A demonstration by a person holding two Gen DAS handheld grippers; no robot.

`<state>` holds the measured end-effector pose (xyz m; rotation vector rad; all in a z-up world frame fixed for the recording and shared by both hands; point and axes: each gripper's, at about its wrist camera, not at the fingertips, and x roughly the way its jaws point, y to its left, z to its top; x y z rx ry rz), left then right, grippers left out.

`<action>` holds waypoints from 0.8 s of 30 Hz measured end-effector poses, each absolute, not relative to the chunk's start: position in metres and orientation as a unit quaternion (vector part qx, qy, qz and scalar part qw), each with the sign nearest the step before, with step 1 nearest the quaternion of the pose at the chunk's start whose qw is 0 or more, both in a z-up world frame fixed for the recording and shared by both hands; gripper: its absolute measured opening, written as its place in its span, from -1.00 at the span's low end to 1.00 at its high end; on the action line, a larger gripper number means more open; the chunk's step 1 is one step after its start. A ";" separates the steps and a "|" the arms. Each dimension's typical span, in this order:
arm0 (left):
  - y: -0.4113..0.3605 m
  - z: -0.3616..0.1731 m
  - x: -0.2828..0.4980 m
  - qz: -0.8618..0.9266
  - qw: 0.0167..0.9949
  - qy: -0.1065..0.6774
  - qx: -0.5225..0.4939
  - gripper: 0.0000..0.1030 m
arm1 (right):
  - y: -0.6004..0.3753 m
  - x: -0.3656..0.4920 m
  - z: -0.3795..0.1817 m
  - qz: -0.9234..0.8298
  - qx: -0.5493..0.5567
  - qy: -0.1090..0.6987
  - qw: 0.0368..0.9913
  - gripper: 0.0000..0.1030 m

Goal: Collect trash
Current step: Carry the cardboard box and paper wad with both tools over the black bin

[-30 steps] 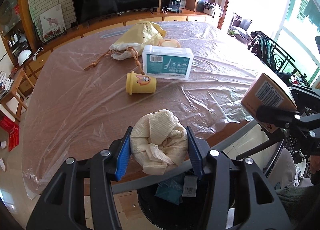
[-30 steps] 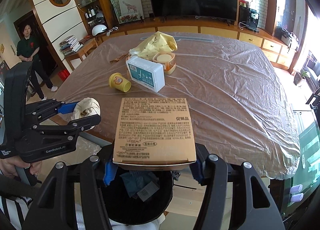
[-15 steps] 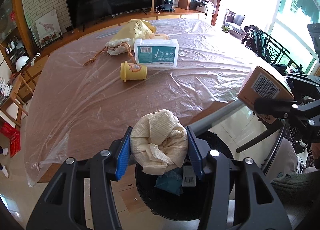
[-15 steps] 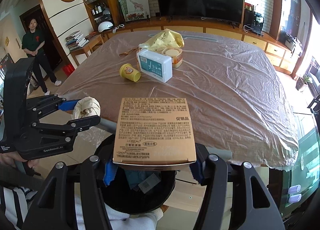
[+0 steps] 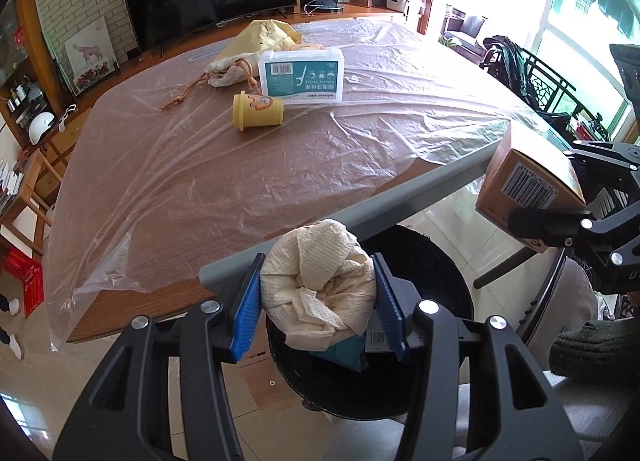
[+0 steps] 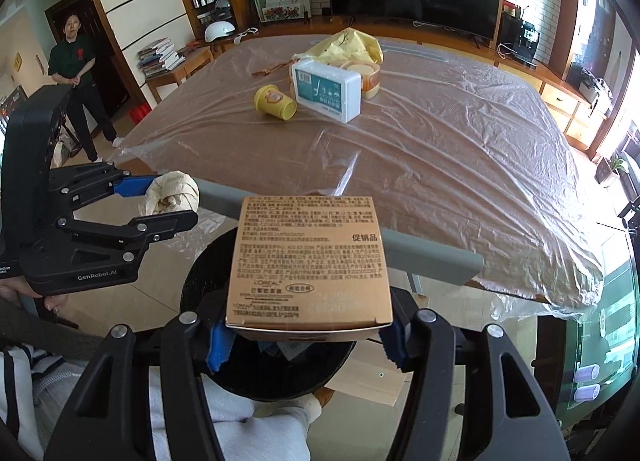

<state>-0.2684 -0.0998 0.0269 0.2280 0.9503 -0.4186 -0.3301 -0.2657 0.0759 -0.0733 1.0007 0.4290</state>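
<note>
**Trash held over bin at table's edge**

Spread across the room, a wooden table under clear plastic sheeting. Just below its grey edge, a black bin with scraps already inside. Above the bin's mouth, clamped flat between the blue pads of the right gripper, a tan printed carton. Beside it, squeezed between the fingers of the left gripper, a crumpled cream paper towel wad, also above the bin. Farther back on the sheeting, well apart from both grippers: a yellow drawstring bag, a white floss box, and 1 yellow cup on its side.
</note>
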 end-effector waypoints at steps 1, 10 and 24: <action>-0.100 0.026 -0.270 -0.201 0.861 0.454 0.110 0.01 | -0.265 -0.331 0.074 0.206 -0.035 0.478 0.853 0.12; -0.103 0.013 -0.279 -0.222 0.841 0.473 0.138 0.01 | -0.259 -0.337 0.060 0.218 -0.048 0.497 0.839 0.12; -0.105 -0.010 -0.286 -0.234 0.819 0.500 0.157 0.01 | -0.247 -0.341 0.034 0.229 -0.069 0.527 0.815 0.12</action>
